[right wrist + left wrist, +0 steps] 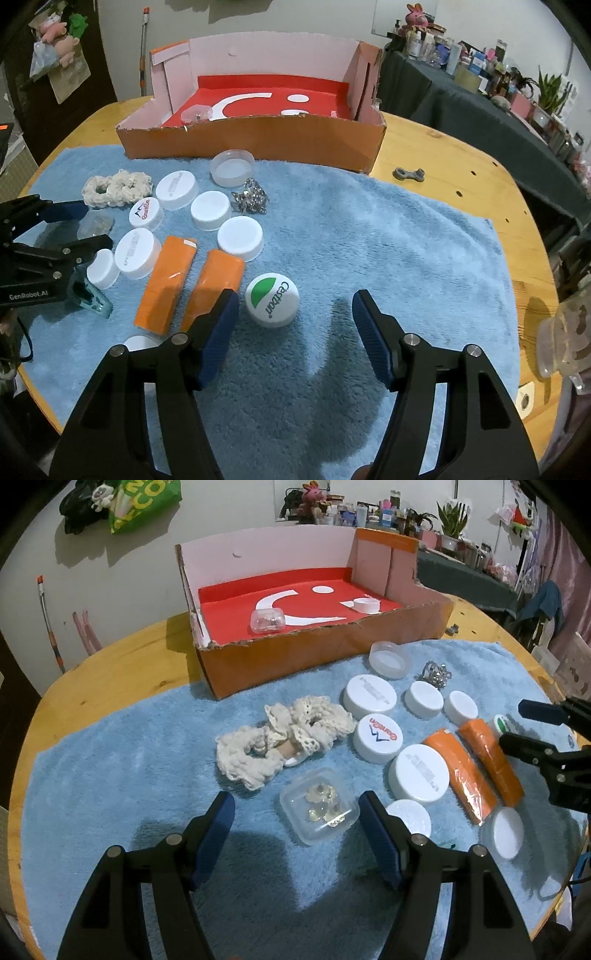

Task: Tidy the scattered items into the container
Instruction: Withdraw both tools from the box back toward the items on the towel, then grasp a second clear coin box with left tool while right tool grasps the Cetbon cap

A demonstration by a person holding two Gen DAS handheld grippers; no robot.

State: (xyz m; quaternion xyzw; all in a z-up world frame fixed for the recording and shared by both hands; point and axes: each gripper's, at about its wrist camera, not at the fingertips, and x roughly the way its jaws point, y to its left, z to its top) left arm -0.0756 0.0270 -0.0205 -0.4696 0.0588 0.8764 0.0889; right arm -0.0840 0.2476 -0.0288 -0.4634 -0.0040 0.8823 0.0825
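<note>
The left gripper (297,821) stands with its jaws apart and nothing clamped; the small clear box (319,810) lies on the towel between the pads, a touch nearer the right-hand one, so a plain squeeze looks like all it needs. To its right, past the lace scrunchies (284,738), the white lids and the two orange packets (476,764) lying lengthwise toward the carton, the right gripper (291,325) also hangs released. The green-marked lid (272,300) sits just ahead of its left pad, off centre, so that hand should shift left before closing. Everything rests on a fluffy blue towel (369,229) over a round wooden table (443,147); the cardboard box (325,653) waits at the far edge, already holding a clear case and a lid.
</note>
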